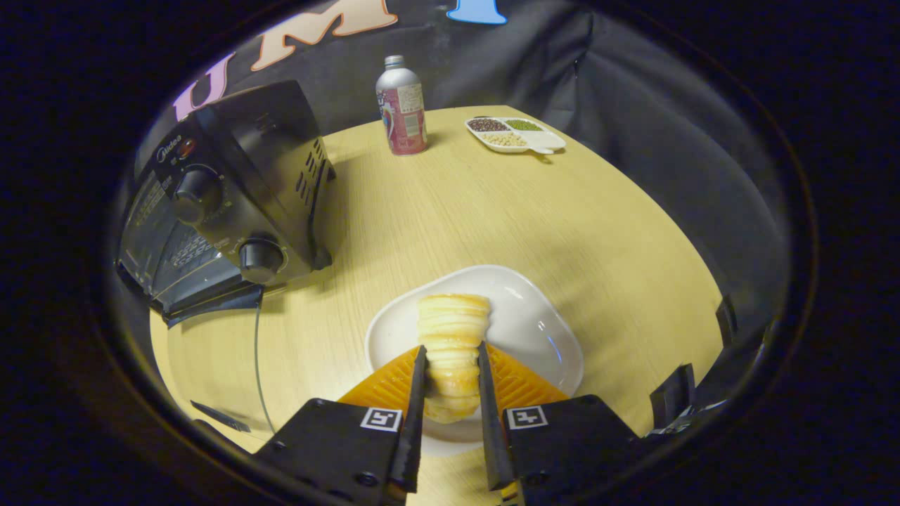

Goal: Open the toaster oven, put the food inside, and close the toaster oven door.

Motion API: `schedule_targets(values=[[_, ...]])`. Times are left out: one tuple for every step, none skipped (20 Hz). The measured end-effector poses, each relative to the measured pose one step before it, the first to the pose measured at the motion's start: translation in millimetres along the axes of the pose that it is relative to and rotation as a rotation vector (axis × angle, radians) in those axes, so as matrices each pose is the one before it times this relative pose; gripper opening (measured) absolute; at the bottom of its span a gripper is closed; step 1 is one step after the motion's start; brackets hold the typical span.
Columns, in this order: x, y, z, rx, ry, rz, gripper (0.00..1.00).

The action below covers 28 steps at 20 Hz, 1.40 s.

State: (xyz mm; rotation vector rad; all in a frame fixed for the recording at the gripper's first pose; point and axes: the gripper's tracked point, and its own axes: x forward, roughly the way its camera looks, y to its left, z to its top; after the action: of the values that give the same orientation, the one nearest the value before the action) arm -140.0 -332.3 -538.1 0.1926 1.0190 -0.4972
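A pale, ridged bread roll [453, 320] stands over a white plate [541, 330] on the wooden table. My gripper [451, 348] is shut on the roll, one finger pressing on each side of its lower half. Whether the roll still touches the plate I cannot tell. The black toaster oven [239, 183] stands ahead to the left, its two knobs facing me. Its glass door [211, 358] hangs open, folded down flat toward me over the table, and the rack inside shows through the opening.
A metal drink bottle [402, 105] stands at the table's far side. Right of it lies a white divided dish [515, 133] with beans and seeds. Bare wooden table [492, 211] stretches between the plate, the oven and these two.
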Motion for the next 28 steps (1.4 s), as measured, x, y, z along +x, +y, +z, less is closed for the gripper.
schedule_targets(values=[[-2.32,2.79,-0.5,0.01378,-0.00065,0.00043,0.4],[-4.33,4.34,3.97,0.01566,-0.01513,0.00978,0.4],[-5.09,5.67,4.72,0.02104,-0.01935,0.00818,0.4],[-6.99,5.43,1.54,0.02486,-0.01548,0.00381,0.4],[-6.16,6.02,0.87,0.02532,-0.00764,0.00468,0.4],[-7.16,7.25,-0.15,0.02368,-0.00866,0.00624,0.39],[-7.22,7.89,0.59,0.02001,-0.0092,0.01095,0.39],[-7.29,7.56,-0.78,0.01488,-0.00673,0.00881,0.39],[-6.51,8.8,-1.58,0.01073,-0.0039,0.01014,0.39],[-6.44,9.65,-2.41,0.00982,-0.00087,0.00991,0.39],[-5.58,10.42,-2.58,0.01047,-0.00071,0.01442,0.39],[-5.23,11.81,-3.06,0.01132,-0.00203,0.01645,0.39],[-4.98,11.91,-4.85,0.01273,-0.00003,0.01908,0.39],[-3.87,12.61,-4.32,0.0135,0.00202,0.01918,0.39],[-2.35,13.12,-4.86,0.01357,0.00214,0.01963,0.39],[-2.11,13.14,-4.41,0.01259,0.00116,0.01778,0.39],[-1.32,12.63,-4.89,0.01109,0.00162,0.01711,0.39],[-0.64,11.85,-3.51,0.00946,0.00084,0.01355,0.39],[-0.26,11.58,-3.36,0.00967,0.00033,0.01419,0.39],[0.56,11.19,-2.28,0.01226,-0.00105,0.01424,0.39],[0.78,11.05,-1.68,0.01489,-0.00388,0.01526,0.39],[1.4,11.76,-0.79,0.02115,-0.00489,0.01732,0.39],[2.05,11.82,-0.17,0.02644,-0.00628,0.0204,0.39],[2.57,10.38,-0.37,0.02918,-0.00912,0.01687,0.39],[2.47,9.76,-0.07,0.02859,-0.01081,0.01299,0.39],[3.01,8.98,-0.45,0.02751,-0.01113,0.01036,0.39],[3.58,7.25,-0.3,0.0287,-0.01242,0.00827,0.39],[3.31,7.38,-0.35,0.0305,-0.01255,0.00875,0.39]])
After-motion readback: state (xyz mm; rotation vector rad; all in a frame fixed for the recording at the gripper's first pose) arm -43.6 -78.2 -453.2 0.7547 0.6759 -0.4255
